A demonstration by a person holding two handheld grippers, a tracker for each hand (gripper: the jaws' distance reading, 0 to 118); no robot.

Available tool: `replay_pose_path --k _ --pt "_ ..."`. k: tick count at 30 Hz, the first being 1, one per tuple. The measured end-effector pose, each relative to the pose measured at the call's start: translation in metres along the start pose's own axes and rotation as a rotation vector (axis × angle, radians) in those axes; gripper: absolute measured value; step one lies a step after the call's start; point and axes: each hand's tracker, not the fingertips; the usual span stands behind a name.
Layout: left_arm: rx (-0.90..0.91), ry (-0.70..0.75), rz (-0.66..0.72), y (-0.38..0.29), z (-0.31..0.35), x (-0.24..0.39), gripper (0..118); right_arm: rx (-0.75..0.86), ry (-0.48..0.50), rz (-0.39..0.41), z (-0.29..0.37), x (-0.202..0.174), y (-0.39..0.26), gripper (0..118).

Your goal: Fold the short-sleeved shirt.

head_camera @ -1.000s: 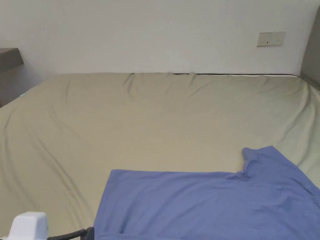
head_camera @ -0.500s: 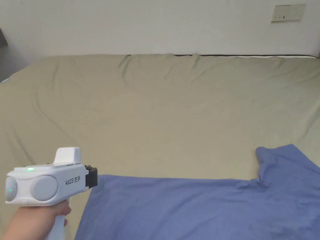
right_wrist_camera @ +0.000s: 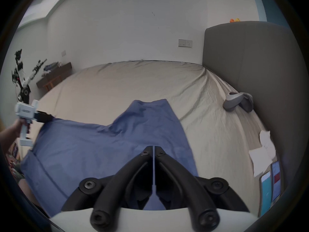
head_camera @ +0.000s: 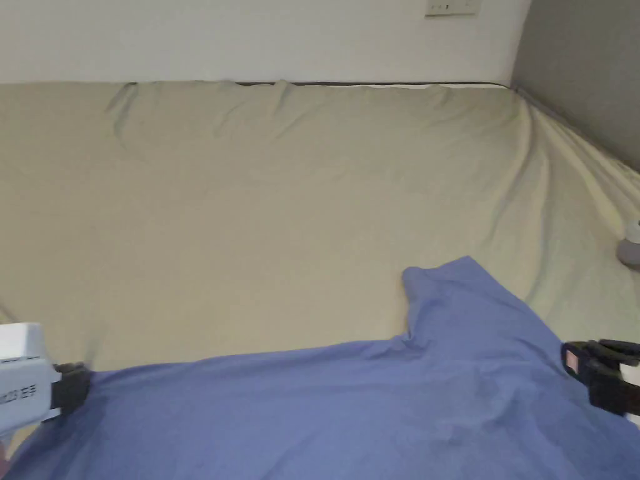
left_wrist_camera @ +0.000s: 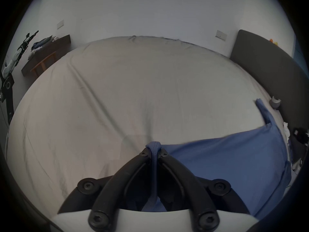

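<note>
Shirt (head_camera: 325, 412) spread near the bed's (head_camera: 262, 206) front edge — left gripper (left_wrist_camera: 154, 152) clenched on its hem corner to pull it flat; right gripper (right_wrist_camera: 153, 149) closed, seemingly pinching nothing — hovering over the cloth

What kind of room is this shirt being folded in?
Most likely a bedroom: the blue shirt lies on a wide bed under a beige sheet, with a grey padded headboard at one end and a wall socket.
</note>
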Motion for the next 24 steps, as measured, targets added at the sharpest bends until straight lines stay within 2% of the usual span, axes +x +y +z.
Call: replay_pose_path --k 1,2,3,4,7,8,10,12,13,14,15,16,17,18,19,24 --pt "0.017 -0.031 0.018 0.001 0.008 0.000 4 -0.014 -0.029 0.034 -0.012 0.002 0.007 49" --pt "0.030 -0.066 0.037 0.002 0.018 0.001 4 -0.017 -0.059 0.076 -0.027 0.007 0.016 94" --pt "0.044 -0.071 0.025 0.002 0.026 0.001 4 -0.034 -0.071 0.086 -0.043 0.012 0.024 115" --pt "0.059 -0.074 0.017 0.003 0.034 0.003 4 -0.051 -0.074 0.057 -0.064 0.021 0.026 118" --pt "0.085 -0.074 -0.024 0.002 0.051 0.007 4 -0.117 -0.071 -0.060 -0.116 0.045 0.036 113" --pt "0.085 -0.076 -0.032 0.002 0.055 0.008 4 -0.122 -0.077 -0.077 -0.133 0.050 0.034 110" --pt "0.084 -0.077 -0.032 0.000 0.059 0.008 4 -0.093 -0.135 -0.056 -0.155 0.054 0.023 98" --pt "0.068 -0.068 -0.028 -0.003 0.055 0.003 4 -0.228 -0.113 -0.058 -0.168 0.052 0.008 63" --pt "0.063 -0.063 -0.026 -0.004 0.057 0.002 4 -0.269 -0.020 -0.129 -0.169 0.051 -0.001 57" --pt "0.057 -0.061 -0.025 -0.005 0.059 0.000 4 -0.075 -0.117 -0.077 -0.153 0.051 0.009 42" --pt "0.056 -0.061 -0.024 -0.007 0.060 -0.004 3 -0.137 -0.040 -0.092 -0.150 0.052 0.010 0" --pt "0.057 -0.062 -0.015 -0.007 0.063 -0.007 3 -0.195 -0.037 -0.127 -0.143 0.048 0.009 0" --pt "0.061 -0.063 0.000 -0.007 0.069 -0.010 3 -0.163 -0.077 -0.104 -0.134 0.046 0.012 0" --pt "0.074 -0.071 0.012 -0.006 0.077 -0.014 3 -0.121 -0.087 -0.046 -0.119 0.045 0.014 0" --pt "0.094 -0.078 0.025 -0.007 0.086 -0.015 3 -0.090 -0.083 -0.030 -0.106 0.046 0.016 0" --pt "0.175 -0.115 0.027 -0.018 0.148 -0.020 3 0.015 -0.051 -0.043 -0.001 0.039 0.033 0"
